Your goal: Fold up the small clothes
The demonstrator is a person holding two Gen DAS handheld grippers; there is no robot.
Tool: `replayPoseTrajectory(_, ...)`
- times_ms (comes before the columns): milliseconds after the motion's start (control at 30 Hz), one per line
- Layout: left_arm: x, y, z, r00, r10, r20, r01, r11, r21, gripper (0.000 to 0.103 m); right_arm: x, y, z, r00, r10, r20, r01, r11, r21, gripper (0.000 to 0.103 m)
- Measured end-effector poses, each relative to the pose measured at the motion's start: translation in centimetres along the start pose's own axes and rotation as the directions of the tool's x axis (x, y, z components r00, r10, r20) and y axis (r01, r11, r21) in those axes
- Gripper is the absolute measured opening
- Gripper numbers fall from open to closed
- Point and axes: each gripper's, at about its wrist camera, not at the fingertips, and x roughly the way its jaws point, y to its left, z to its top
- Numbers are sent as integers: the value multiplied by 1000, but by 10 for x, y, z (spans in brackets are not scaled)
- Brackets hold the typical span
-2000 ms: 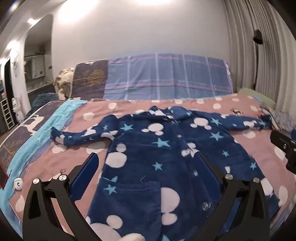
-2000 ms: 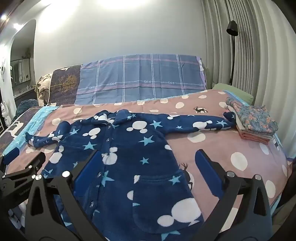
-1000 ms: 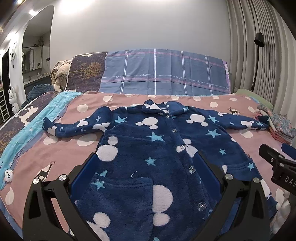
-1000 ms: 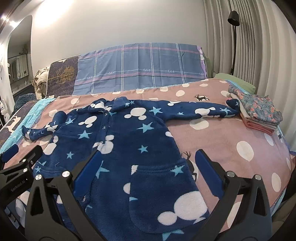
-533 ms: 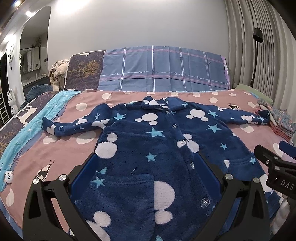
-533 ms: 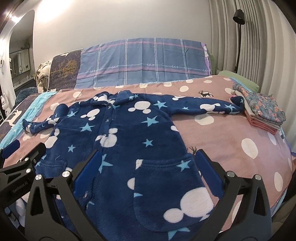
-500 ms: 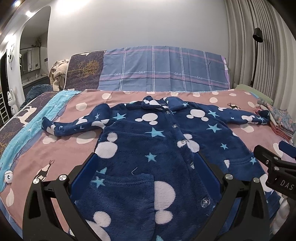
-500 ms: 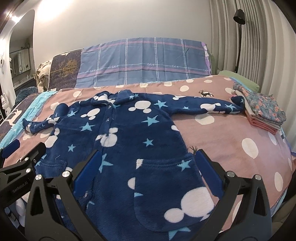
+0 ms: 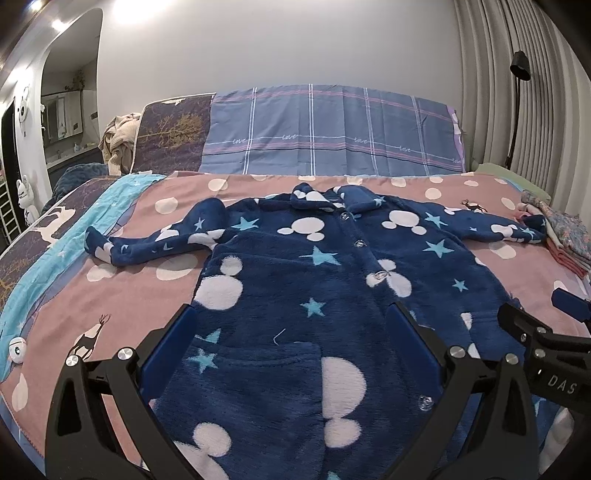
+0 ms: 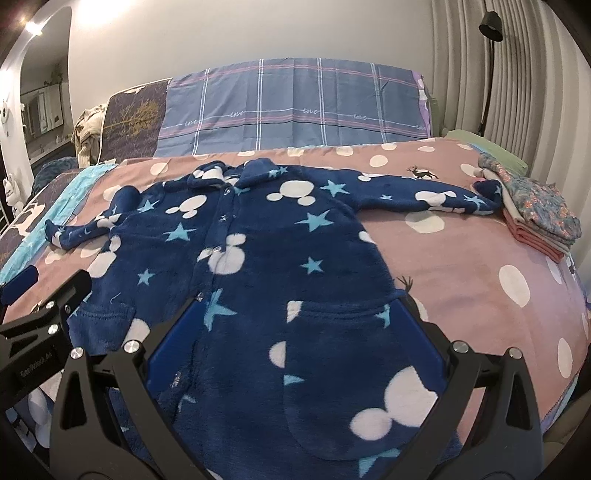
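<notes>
Robe (image 9: 317, 291) flat on the bedspread (image 9: 140, 280), collar far, hem under both my grippers, left gripper (image 9: 291, 343) and right gripper (image 10: 295, 332) spread wide and empty, sleeves outstretched sideways, each nearest its own-side gripper.

A pink bedspread (image 9: 147, 295) with white dots and small deer covers the bed. Behind it a blue plaid cloth (image 9: 332, 129) hangs over the headboard, with a dark tree-print cloth (image 9: 173, 136) to its left. Left of that lies a heap of beige laundry (image 9: 118, 140). A black floor lamp (image 10: 489, 22) stands behind the bedspread's right corner, against pleated curtains (image 10: 517, 74). A turquoise blanket (image 9: 55, 251) borders its left edge, where a small white ball (image 9: 17, 348) rests.
</notes>
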Motion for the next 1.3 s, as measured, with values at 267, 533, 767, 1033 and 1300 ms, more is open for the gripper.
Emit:
replayPoseTrajectory(267,11,15,0,1000,4,-13,-5,1000,-22,102,12,14,2,1000,-1,-10,0,1000,-30,101)
replayPoseTrajectory(533,26,32,3,999,20,-29,-21,999,-35,102,28,30,11,1000,-9,-24,7,998,-68,101)
replayPoseTrajectory(767,44,59,12,998,48,-36,-49,997,-55,102,49,47,20,999,-23,-45,18,993,-116,101)
replayPoseTrajectory(1033,81,112,28,994,62,-90,-73,988,-134,102,80,71,38,997,-49,-55,37,978,-205,101)
replayPoseTrajectory(1300,108,151,36,989,54,-136,-80,978,-194,102,107,92,50,994,-95,-62,71,947,-313,101)
